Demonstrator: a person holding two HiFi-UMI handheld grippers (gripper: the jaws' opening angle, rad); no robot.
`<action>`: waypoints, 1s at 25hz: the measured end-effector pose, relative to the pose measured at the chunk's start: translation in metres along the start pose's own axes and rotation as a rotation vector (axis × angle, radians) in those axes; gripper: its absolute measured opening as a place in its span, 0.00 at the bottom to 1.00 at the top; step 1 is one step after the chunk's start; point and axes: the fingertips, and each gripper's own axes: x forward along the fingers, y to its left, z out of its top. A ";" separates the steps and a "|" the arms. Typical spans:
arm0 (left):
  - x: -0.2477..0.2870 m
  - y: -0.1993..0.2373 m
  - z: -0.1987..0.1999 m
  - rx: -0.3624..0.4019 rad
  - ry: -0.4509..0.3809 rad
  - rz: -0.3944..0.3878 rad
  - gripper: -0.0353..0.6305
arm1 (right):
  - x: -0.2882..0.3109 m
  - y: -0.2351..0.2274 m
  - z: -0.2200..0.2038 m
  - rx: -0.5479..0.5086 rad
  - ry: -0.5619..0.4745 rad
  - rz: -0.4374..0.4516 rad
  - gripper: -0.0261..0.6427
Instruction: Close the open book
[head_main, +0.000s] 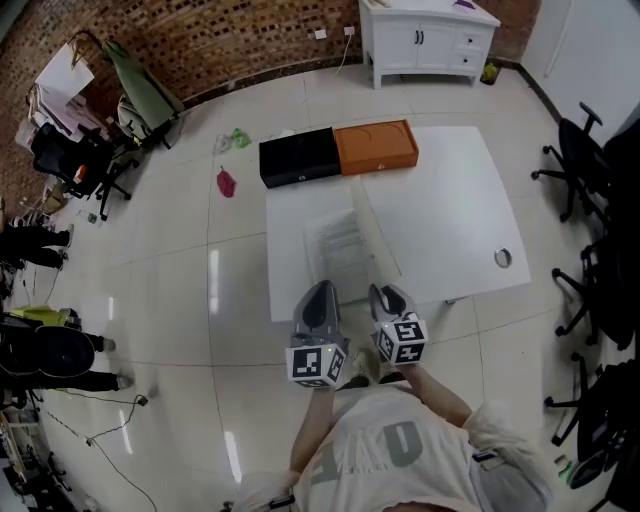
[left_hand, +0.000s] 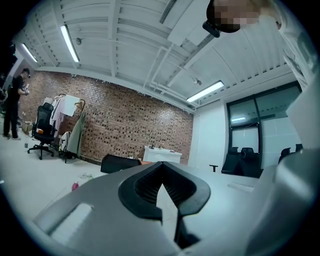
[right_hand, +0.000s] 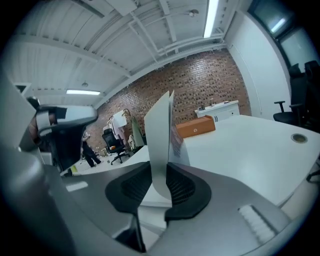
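Observation:
The open book (head_main: 338, 248) lies near the front edge of the white table (head_main: 450, 200). Its right-hand half (head_main: 378, 235) is raised off the table and stands steeply. My right gripper (head_main: 390, 298) is shut on the lower edge of that raised half. In the right gripper view the white sheaf (right_hand: 160, 130) rises upright between the pads of my right gripper (right_hand: 159, 182). My left gripper (head_main: 320, 300) hovers just left of it, at the book's near edge. In the left gripper view, the left gripper (left_hand: 161, 181) has its jaw tips meeting with nothing between them.
A black case (head_main: 298, 157) and an orange case (head_main: 375, 146) lie side by side at the table's far edge. A small round object (head_main: 503, 257) sits near the right edge. Office chairs (head_main: 575, 165) stand to the right, and a white cabinet (head_main: 425, 40) by the brick wall.

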 end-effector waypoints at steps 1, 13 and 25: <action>0.000 0.000 0.001 0.002 -0.004 0.000 0.08 | 0.003 0.005 -0.003 -0.037 0.021 -0.001 0.18; -0.023 0.035 0.007 -0.016 -0.019 0.092 0.08 | 0.029 0.054 -0.063 -0.502 0.274 0.091 0.25; -0.028 0.036 0.016 -0.036 -0.035 0.091 0.08 | 0.004 0.078 -0.044 -0.161 0.226 0.300 0.32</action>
